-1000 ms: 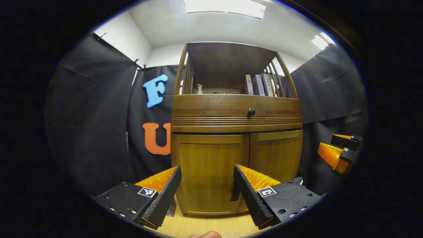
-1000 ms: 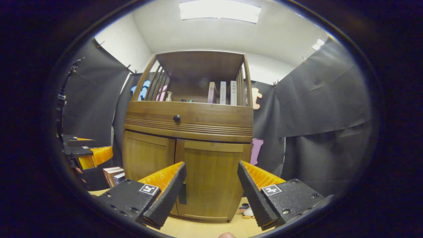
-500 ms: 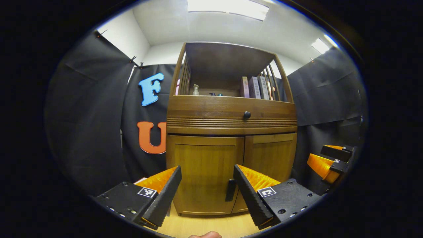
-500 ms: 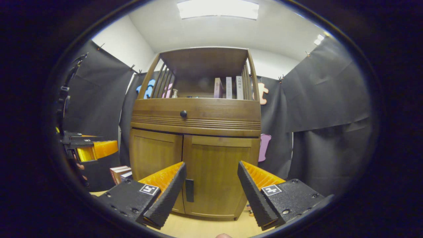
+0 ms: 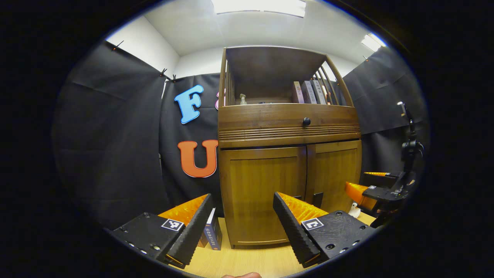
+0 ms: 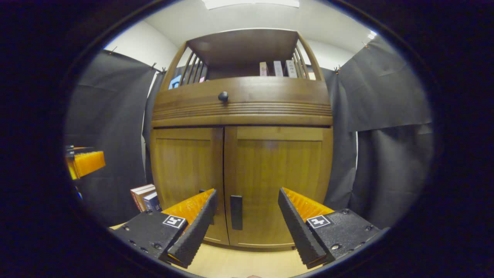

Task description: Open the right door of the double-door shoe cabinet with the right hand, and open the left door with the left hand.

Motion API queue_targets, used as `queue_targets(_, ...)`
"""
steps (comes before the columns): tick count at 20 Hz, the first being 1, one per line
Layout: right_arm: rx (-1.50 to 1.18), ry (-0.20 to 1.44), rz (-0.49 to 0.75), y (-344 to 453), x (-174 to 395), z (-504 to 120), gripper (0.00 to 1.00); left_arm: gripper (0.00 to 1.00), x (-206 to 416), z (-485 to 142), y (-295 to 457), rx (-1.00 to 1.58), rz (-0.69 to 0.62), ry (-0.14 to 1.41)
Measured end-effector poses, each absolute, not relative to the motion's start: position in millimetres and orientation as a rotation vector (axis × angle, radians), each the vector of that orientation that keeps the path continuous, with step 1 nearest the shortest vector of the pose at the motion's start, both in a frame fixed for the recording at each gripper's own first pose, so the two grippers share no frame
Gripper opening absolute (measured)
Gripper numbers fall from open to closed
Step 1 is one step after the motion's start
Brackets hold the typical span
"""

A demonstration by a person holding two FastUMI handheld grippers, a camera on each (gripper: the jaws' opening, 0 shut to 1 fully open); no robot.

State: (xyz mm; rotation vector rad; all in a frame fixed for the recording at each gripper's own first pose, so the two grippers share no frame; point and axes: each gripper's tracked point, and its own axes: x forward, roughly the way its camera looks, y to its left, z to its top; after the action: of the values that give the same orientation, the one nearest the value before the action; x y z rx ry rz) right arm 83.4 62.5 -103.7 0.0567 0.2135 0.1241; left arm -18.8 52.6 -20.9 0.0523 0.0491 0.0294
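Observation:
The wooden shoe cabinet (image 5: pixel 289 127) stands with both lower doors closed. In the left gripper view, the left door (image 5: pixel 262 189) lies straight beyond my open left gripper (image 5: pixel 242 195), some way off; the right door (image 5: pixel 335 170) and its dark handle (image 5: pixel 317 199) are further right. My right gripper (image 5: pixel 370 189) shows at the right edge. In the right gripper view, the right door (image 6: pixel 281 173) is close. Its dark vertical handle (image 6: pixel 236 212) sits between the fingers of my open right gripper (image 6: pixel 247 191), untouched. The left door (image 6: pixel 185 166) is beside it. My left gripper (image 6: pixel 85 162) shows far left.
A drawer with a round knob (image 5: pixel 306 121) runs above the doors, under an open shelf with books (image 5: pixel 308 92) and a bottle. More books (image 5: pixel 212 233) stand on the wooden surface left of the cabinet. A small white figure (image 5: pixel 353 210) sits at its right.
My right gripper has moved in close to the cabinet, and the right door's handle now lies between its fingers. My left gripper has shifted left, so the cabinet sits further right in its view.

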Motion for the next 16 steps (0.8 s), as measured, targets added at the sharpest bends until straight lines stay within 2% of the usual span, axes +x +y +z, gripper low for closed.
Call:
queue_targets(6,0.077,0.338,0.125,87,124,-168,0.96,0.95,-24,-29,99,0.046,0.131,0.053)
queue_targets(13,0.07,0.416,0.079,87,164,-209,0.76,0.95,-35,-40,125,0.028,0.193,0.058)
queue_targets(14,0.075,0.434,0.086,93,165,-216,0.75,1.0,-36,-42,126,0.034,0.198,0.063)
queue_targets(15,0.079,0.451,0.092,97,166,-221,0.7,0.95,-36,-42,127,0.048,0.201,0.064)
queue_targets(16,0.081,0.452,0.085,97,169,-223,0.71,0.95,-38,-39,125,0.065,0.203,0.058)
